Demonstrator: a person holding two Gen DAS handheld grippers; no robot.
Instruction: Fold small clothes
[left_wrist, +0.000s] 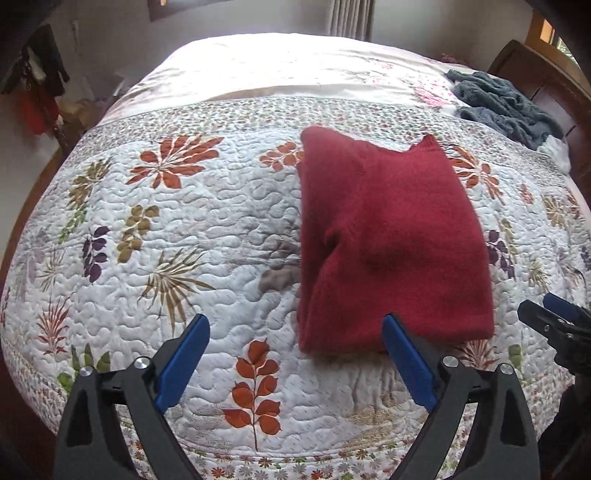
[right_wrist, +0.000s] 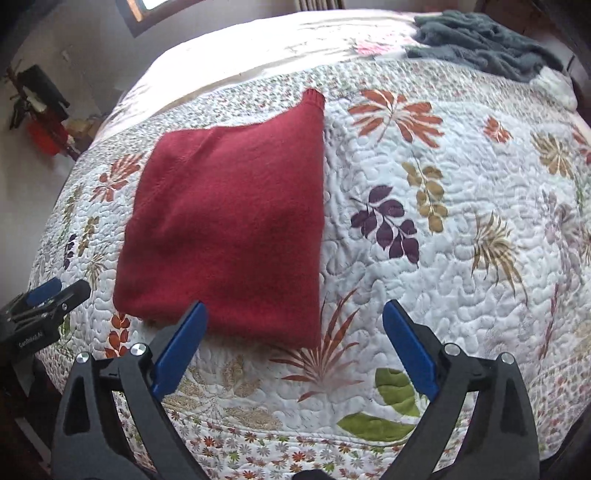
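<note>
A folded red sweater (left_wrist: 391, 243) lay flat on the floral quilt (left_wrist: 184, 229) of the bed — one ribbed cuff poking out at its far edge. The left gripper (left_wrist: 295, 362) and right gripper (right_wrist: 295, 354) both hovered near its front edge, fingers apart, holding nothing.

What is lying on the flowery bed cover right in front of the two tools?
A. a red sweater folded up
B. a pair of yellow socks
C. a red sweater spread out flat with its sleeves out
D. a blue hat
A: the red sweater lies as a folded block on the flowery bed cover, with no sleeves sticking out.
</note>
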